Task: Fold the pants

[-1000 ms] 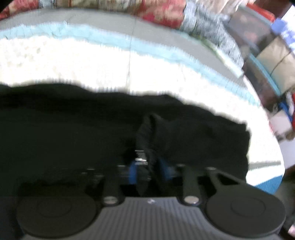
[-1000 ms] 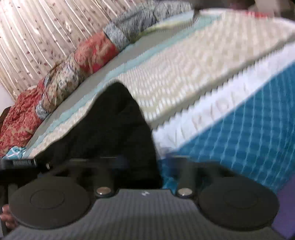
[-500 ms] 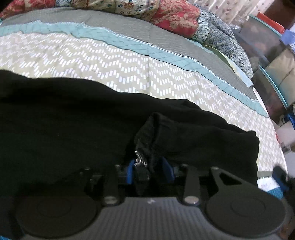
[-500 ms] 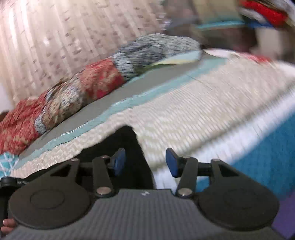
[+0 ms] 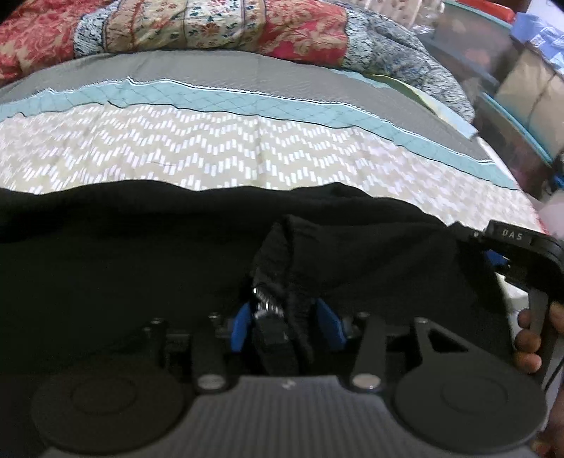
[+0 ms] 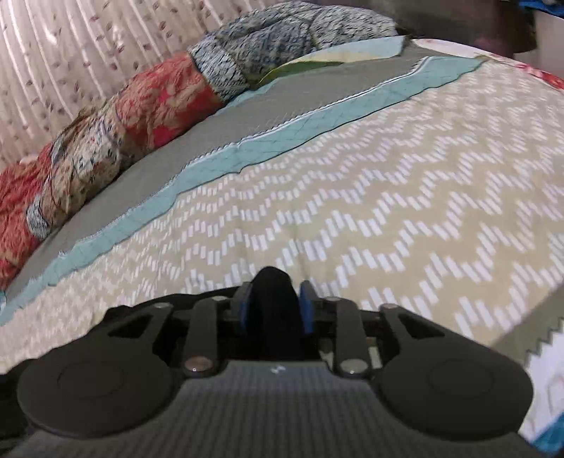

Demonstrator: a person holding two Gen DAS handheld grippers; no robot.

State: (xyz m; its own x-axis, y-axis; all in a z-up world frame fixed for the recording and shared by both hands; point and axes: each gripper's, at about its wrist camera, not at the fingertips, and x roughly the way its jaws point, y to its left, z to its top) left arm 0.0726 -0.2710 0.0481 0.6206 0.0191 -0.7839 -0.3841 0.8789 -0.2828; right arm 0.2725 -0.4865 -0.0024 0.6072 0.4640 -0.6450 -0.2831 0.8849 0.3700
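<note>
Black pants (image 5: 141, 253) lie spread across the bed, filling the lower half of the left wrist view. My left gripper (image 5: 285, 324) is shut on a bunched fold of the pants with a metal zipper showing between its blue pads. My right gripper (image 6: 275, 306) is shut on a black fold of the pants (image 6: 273, 299) that sticks up between its blue pads. The right gripper also shows in the left wrist view (image 5: 518, 253) at the pants' right edge, held by a hand.
The bedspread (image 6: 387, 197) has beige zigzag, teal and grey bands. A rolled patchwork quilt (image 5: 197, 28) lies along the far side. Curtains (image 6: 70, 45) hang behind it. Boxes and clutter (image 5: 511, 70) stand off the bed's right end.
My right gripper was open half a second ago and has closed on the pants' edge. The left gripper keeps its hold; the view steadied.
</note>
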